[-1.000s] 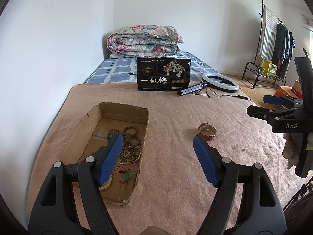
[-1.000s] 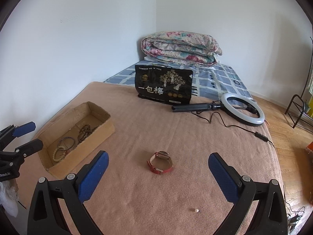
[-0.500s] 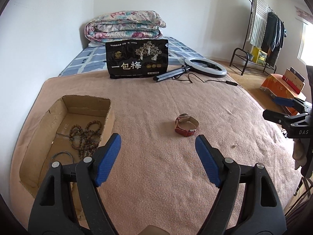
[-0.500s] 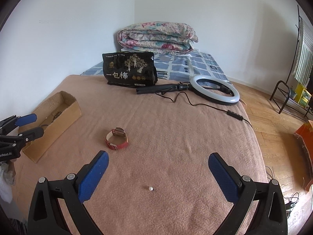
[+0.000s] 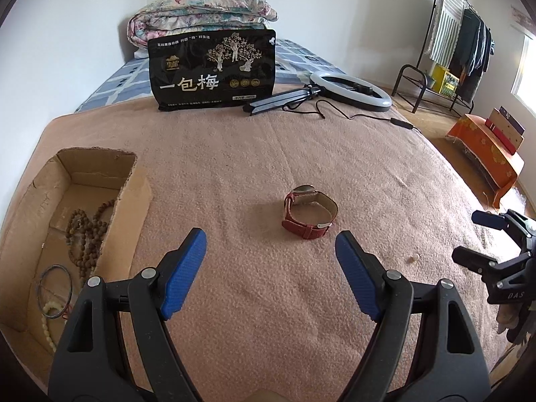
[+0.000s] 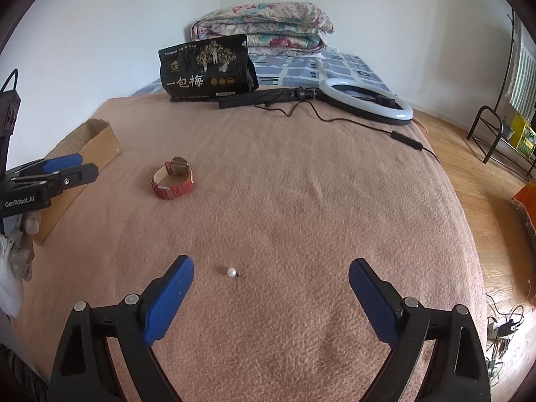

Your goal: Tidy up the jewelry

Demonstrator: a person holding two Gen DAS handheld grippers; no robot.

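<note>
Two loose pieces of jewelry lie on a bed covered by a pink blanket [image 6: 301,184]. One is a red watch [image 5: 310,211], its strap buckled into a loop, resting near the middle of the bed. The other is a small white pearl [image 6: 231,272] nearer the foot edge, well apart from the watch.

Left tongs [image 5: 271,268] hover just short of the watch, blue pads spread wide and holding nothing. Right tongs [image 6: 271,296] hover over the pearl, also spread wide and empty; the pearl sits between the two pads, closer to the left one, touching neither.

Along the bed's left edge sits an open cardboard box [image 5: 130,181]. Inside it are a string of brown beads [image 5: 87,234], a thin dark bangle [image 5: 53,289] and a strand of pale beads [image 5: 48,321].

Toward the head of the bed, a black bag [image 5: 214,70] with white Chinese lettering stands upright. Just right of it a ring light [image 5: 350,92] lies flat with its folded stand and cable. Behind the bag, a folded floral quilt [image 5: 201,13] rests on a blue checked sheet [image 5: 110,87] in the far corner.
</note>
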